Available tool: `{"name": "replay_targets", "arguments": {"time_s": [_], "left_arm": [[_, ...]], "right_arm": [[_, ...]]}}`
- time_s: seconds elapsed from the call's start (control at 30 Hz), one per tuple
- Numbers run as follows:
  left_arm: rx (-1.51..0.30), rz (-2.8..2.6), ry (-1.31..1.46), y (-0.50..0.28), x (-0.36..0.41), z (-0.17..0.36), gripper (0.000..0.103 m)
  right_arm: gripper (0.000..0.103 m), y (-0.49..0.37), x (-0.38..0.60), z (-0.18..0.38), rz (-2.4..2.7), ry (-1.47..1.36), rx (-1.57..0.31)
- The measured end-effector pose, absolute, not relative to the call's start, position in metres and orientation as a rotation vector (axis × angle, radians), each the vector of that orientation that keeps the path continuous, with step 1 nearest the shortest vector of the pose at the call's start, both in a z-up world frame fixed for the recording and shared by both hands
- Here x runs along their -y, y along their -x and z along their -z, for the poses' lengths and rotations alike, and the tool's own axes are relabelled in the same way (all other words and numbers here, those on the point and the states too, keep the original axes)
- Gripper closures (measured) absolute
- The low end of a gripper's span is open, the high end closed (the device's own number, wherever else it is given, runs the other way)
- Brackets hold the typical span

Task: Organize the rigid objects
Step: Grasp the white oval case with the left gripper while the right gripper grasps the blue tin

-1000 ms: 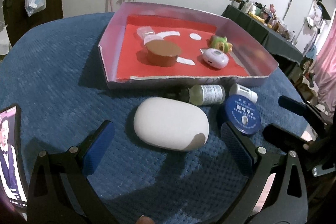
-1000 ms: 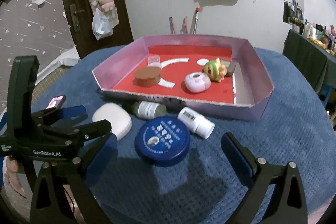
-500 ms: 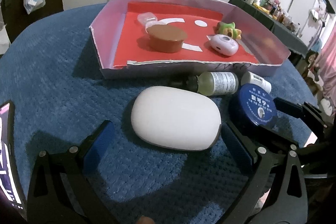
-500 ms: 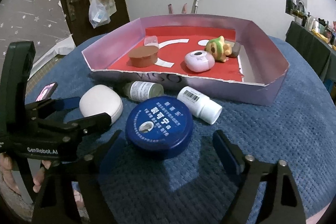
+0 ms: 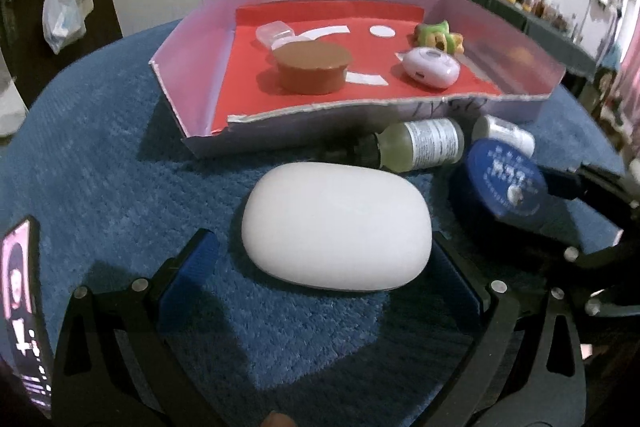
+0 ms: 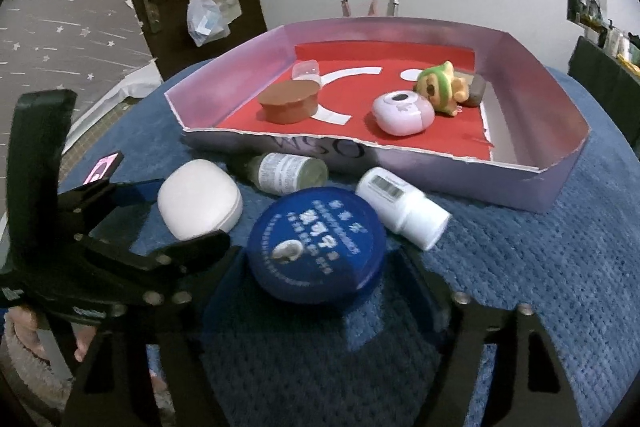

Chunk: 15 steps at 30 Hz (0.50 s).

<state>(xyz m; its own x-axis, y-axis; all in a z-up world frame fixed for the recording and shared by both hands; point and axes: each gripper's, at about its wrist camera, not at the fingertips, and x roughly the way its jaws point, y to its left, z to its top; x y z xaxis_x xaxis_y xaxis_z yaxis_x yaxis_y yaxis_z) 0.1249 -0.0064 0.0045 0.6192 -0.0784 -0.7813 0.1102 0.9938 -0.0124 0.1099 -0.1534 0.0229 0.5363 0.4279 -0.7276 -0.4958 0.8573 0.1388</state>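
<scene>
Both grippers advanced since earlier frame. Left gripper (image 5: 324, 267) jaws wide, straddling white oval case (image 5: 336, 225) on blue cloth (image 5: 100, 155). Right gripper (image 6: 320, 287) jaws wide, flanking blue round tin (image 6: 316, 243). Both items outside, just before pink tray (image 6: 560, 99).

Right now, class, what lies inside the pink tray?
On the pink tray's red floor: a brown cup, a clear cap behind it, a lilac round case, a green-and-yellow toy, and a grey piece partly hidden behind the toy.
</scene>
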Motion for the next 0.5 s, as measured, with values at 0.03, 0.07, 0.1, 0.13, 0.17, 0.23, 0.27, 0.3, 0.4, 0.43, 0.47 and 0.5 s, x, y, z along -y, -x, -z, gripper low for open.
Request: {"name": "replay_targets", "arguments": {"time_s": [0.03, 0.07, 0.1, 0.13, 0.17, 0.23, 0.27, 0.3, 0.4, 0.43, 0.47, 0.5], "left_arm": [[-0.894, 0.105, -0.031, -0.125, 0.007, -0.004, 0.000], [-0.894, 0.104, -0.022, -0.125, 0.006, -0.004, 0.000], [-0.895, 0.103, -0.015, -0.125, 0.005, -0.005, 0.000], [-0.893, 0.103, -0.004, -0.125, 0.004, -0.005, 0.000], [-0.891, 0.103, 0.006, -0.124, 0.003, -0.005, 0.001], [-0.886, 0.099, 0.009, -0.122, 0.001, -0.007, 0.010], [-0.881, 0.097, 0.004, -0.120, 0.002, -0.008, 0.018], [-0.876, 0.098, 0.001, -0.118, 0.002, -0.010, 0.020], [-0.882, 0.096, 0.003, -0.117, 0.002, -0.010, 0.020], [-0.882, 0.093, 0.003, -0.117, 0.002, -0.011, 0.020], [-0.884, 0.089, 0.004, -0.117, 0.002, -0.011, 0.020], [-0.884, 0.086, 0.007, -0.116, 0.002, -0.011, 0.020]], "right_arm": [[0.031, -0.110, 0.153, -0.024, -0.547, 0.088, -0.842], [0.031, -0.109, 0.153, -0.025, -0.548, 0.089, -0.843], [0.031, -0.109, 0.153, -0.025, -0.548, 0.089, -0.844], [0.031, -0.108, 0.154, -0.025, -0.549, 0.087, -0.844], [0.031, -0.107, 0.154, -0.026, -0.551, 0.084, -0.845], [0.031, -0.104, 0.155, -0.027, -0.556, 0.080, -0.843], [0.031, -0.104, 0.156, -0.027, -0.557, 0.078, -0.842], [0.031, -0.102, 0.156, -0.028, -0.559, 0.076, -0.842], [0.031, -0.099, 0.157, -0.031, -0.566, 0.068, -0.835], [0.031, -0.098, 0.156, -0.033, -0.569, 0.067, -0.831], [0.031, -0.097, 0.156, -0.033, -0.572, 0.066, -0.829], [0.031, -0.096, 0.156, -0.034, -0.575, 0.066, -0.827]]}}
